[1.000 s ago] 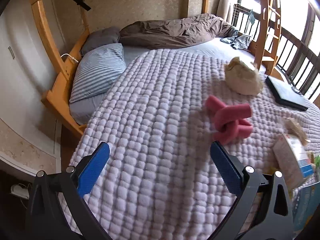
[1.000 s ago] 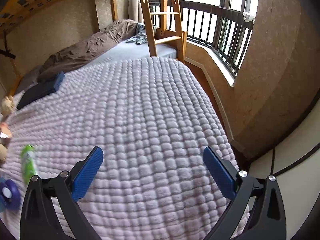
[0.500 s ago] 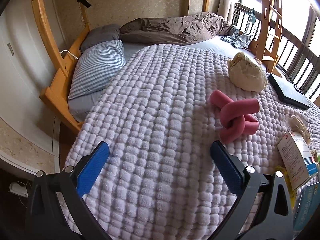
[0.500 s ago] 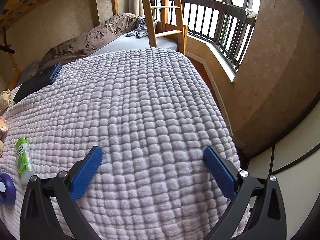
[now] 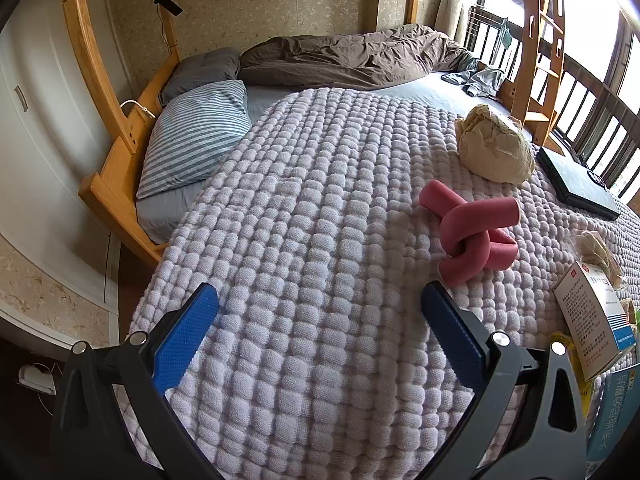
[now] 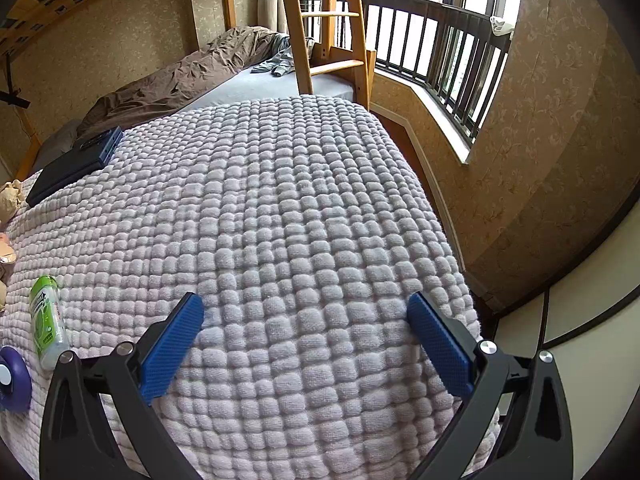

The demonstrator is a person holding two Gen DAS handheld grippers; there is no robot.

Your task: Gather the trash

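Note:
A lilac knobbly blanket (image 5: 320,240) covers the bed. On it in the left wrist view lie a knotted pink foam tube (image 5: 472,236), a big crumpled beige paper ball (image 5: 494,148), a smaller crumpled paper (image 5: 598,252) and a white medicine box (image 5: 592,324) at the right edge. My left gripper (image 5: 320,304) is open and empty, above the blanket, the pink tube just beyond its right finger. My right gripper (image 6: 304,308) is open and empty above bare blanket (image 6: 300,200). A green and white bottle (image 6: 47,320) lies to its left, with crumpled paper (image 6: 10,200) further back.
A flat black box (image 5: 576,184) lies on the blanket, also in the right wrist view (image 6: 74,164). A striped pillow (image 5: 192,136), brown duvet (image 5: 352,60), wooden ladder (image 6: 320,28), purple round thing (image 6: 12,380) and a teal box (image 5: 616,420) are around.
Both grippers have drawn back and lifted a little, so the pink tube, boxes and green bottle show more fully. Both stay open and empty.

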